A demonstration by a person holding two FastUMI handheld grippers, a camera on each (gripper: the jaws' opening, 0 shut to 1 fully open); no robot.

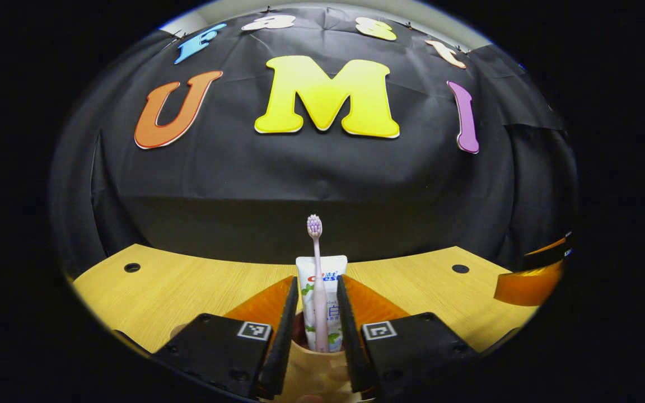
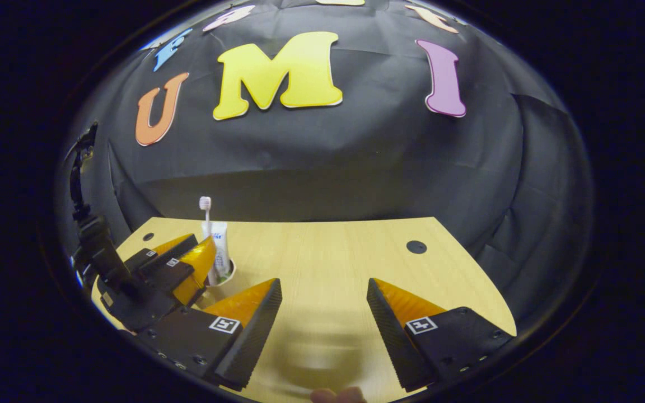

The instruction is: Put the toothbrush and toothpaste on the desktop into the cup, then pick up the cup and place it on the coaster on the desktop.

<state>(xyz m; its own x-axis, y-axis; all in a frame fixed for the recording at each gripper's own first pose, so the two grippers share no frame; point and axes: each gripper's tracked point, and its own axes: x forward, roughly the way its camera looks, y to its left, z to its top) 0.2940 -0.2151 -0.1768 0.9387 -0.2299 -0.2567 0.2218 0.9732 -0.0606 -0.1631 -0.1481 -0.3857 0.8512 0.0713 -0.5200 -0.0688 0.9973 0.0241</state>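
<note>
A pale cup (image 1: 312, 370) sits between my left gripper's (image 1: 316, 336) fingers, which press on its two sides. A white toothpaste tube (image 1: 331, 280) and a pink toothbrush (image 1: 316, 246) stand upright in it, bristles on top. In the right gripper view the same cup (image 2: 225, 276) with the toothpaste (image 2: 221, 246) and toothbrush (image 2: 205, 206) is at the left of the wooden desktop (image 2: 322, 252), with the left gripper (image 2: 180, 268) around it. My right gripper (image 2: 322, 313) is open over bare desktop, well to the right of the cup. I cannot tell if the cup touches the table.
The wooden desktop (image 1: 188, 285) has round dark holes near its back corners (image 1: 132, 267) (image 1: 460, 268). The black cloth wall stands right behind its far edge. Part of the right gripper (image 1: 529, 282) shows at the right edge of the left gripper view.
</note>
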